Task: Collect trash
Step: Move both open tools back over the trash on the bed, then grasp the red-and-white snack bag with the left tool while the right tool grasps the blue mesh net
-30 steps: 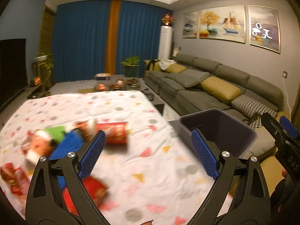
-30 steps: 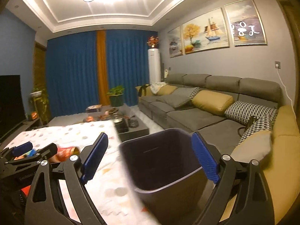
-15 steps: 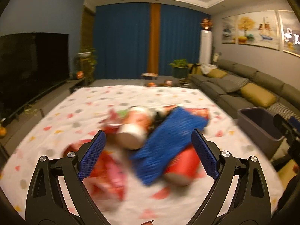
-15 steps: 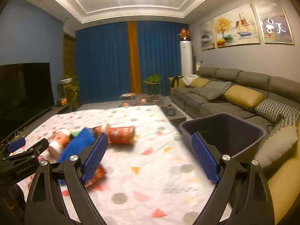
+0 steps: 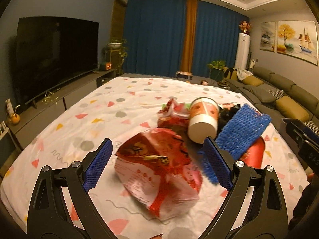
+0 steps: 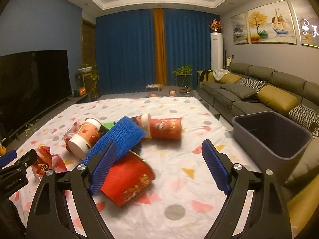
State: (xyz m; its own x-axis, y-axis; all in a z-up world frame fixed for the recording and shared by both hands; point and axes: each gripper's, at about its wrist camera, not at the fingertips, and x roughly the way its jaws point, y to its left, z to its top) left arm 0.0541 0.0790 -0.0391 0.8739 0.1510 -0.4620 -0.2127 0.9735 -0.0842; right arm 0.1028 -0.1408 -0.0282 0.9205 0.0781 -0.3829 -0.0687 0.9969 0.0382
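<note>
- The desk [image 6: 179, 215], spread with a patterned cloth, carries a heap of trash at its middle; the grey bin [image 6: 275, 139] stands off its right edge, beside the sofa [image 6: 259, 91].
- The left gripper [image 5: 157, 167] hangs with its jaws wide apart on either side of the crumpled red snack bag [image 5: 159, 171], not yet touching it.
- A good grasp, I judge, pinches a crumpled ridge of the bag low down, since slick film may slip.
- The right gripper [image 6: 159, 165], jaws also apart and holding nothing, hovers near the red paper bowl [image 6: 127, 181] under the blue foam net [image 6: 119, 137].
- The white-bottomed cup [image 5: 203, 123] lies just behind; close slowly so it isn't nudged.
</note>
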